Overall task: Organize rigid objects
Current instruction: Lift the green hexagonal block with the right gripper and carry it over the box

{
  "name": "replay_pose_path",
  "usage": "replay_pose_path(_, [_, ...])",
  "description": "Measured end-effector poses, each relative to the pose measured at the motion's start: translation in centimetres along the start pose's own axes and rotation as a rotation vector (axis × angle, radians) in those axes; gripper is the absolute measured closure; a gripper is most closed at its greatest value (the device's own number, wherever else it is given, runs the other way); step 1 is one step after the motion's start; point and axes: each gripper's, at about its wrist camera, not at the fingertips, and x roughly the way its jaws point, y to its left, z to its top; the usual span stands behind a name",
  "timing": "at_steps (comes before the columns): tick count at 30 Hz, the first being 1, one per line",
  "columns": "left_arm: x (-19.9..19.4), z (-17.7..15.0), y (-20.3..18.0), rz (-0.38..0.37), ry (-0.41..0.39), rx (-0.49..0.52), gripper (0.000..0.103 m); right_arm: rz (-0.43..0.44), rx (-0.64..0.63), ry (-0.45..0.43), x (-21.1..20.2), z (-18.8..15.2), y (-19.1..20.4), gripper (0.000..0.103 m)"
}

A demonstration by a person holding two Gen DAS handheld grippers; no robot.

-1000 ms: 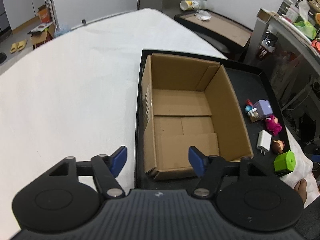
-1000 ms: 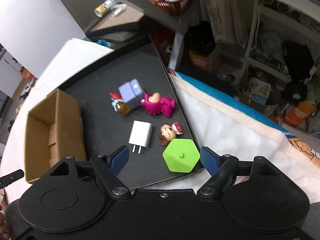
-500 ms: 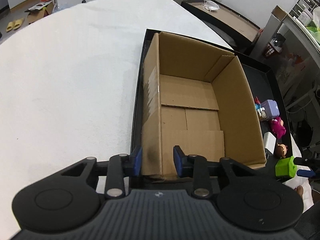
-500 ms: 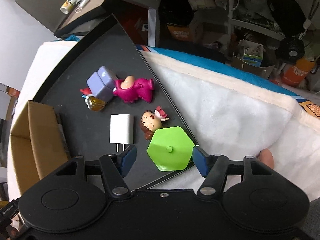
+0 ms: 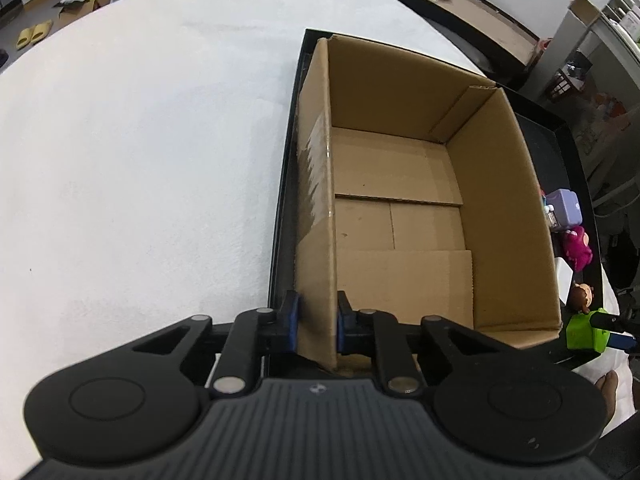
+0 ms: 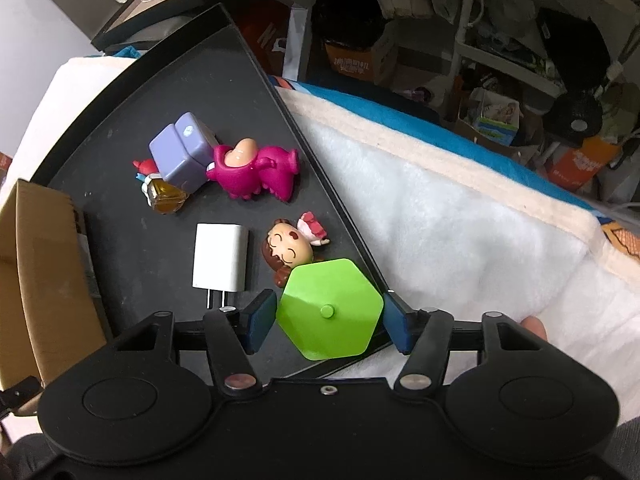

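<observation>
An open, empty cardboard box (image 5: 400,208) stands on a black tray (image 5: 285,184). My left gripper (image 5: 316,318) is shut on the box's near left wall. In the right wrist view my right gripper (image 6: 328,318) straddles a green hexagonal block (image 6: 330,308) at the tray's near corner; the blue pads sit at its two sides with slight gaps. On the tray (image 6: 192,80) lie a white charger (image 6: 220,258), a brown-haired doll figure (image 6: 290,250), a magenta figure (image 6: 256,168), a lilac cube (image 6: 182,152) and a small amber bottle (image 6: 166,196).
The tray rests on a white fluffy cloth (image 5: 140,140) that also shows in the right wrist view (image 6: 460,240). Cluttered shelves and boxes (image 6: 500,60) stand beyond the table's right edge. A second black tray (image 5: 460,12) lies at the back.
My left gripper moved forward and closed on the box's left wall. My right gripper lowered around the green block and narrowed its fingers toward its sides.
</observation>
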Motion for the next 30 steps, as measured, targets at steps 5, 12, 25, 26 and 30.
replay_pose_path(5, [0.0,-0.1,-0.1,0.001,-0.001,-0.001,0.087,-0.017,-0.054,-0.018,-0.3,-0.3,1.0,0.047])
replay_pose_path(12, [-0.3,-0.3,0.0,-0.005,-0.015,0.004,0.087,0.0,-0.084,-0.051,-1.7,-0.3,2.1,0.047])
replay_pose_path(25, [-0.5,-0.5,0.1,-0.024,-0.009,0.037,0.086,0.051,-0.153,-0.125,-5.3,0.6,6.1,0.047])
replay_pose_path(26, [-0.5,-0.4,0.1,-0.025,-0.008,0.039,0.086,0.057,-0.16,-0.13,-5.6,0.6,6.5,0.047])
replay_pose_path(30, [-0.3,-0.3,0.1,-0.03,-0.005,0.036,0.086,0.073,-0.189,-0.152,-6.6,0.9,8.0,0.047])
